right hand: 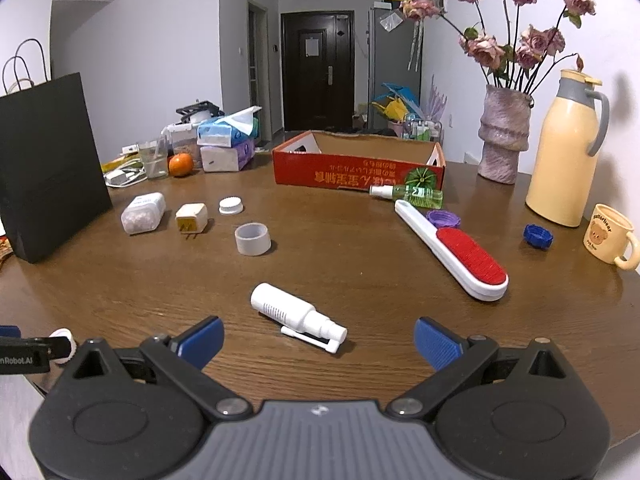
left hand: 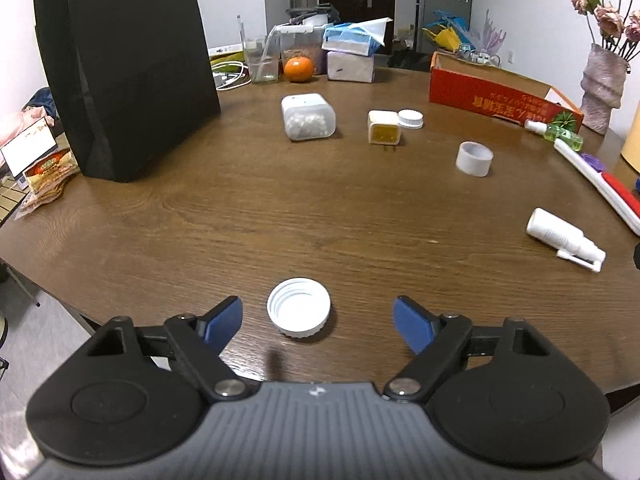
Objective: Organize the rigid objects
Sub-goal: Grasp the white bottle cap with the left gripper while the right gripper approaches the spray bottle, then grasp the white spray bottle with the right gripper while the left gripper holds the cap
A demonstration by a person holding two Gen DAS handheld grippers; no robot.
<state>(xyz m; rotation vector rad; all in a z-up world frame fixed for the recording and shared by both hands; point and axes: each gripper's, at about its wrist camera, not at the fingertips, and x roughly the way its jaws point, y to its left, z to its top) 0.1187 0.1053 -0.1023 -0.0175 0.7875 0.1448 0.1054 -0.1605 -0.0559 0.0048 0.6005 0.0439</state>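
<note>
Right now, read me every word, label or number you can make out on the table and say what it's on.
"nRobot.AI": cut off at the frame edge, on the left tool as seen from the right wrist.
Red cardboard box: yellow characters, upside down, not readable.
Yellow mug: small print around a bear picture, too blurred.
White spray bottle: fine print, too small.
Door: paper notice, illegible.

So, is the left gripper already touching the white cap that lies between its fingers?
Apart. The left wrist view shows bare table on both sides of the white cap, between it and the blue pads of the left gripper.
</note>
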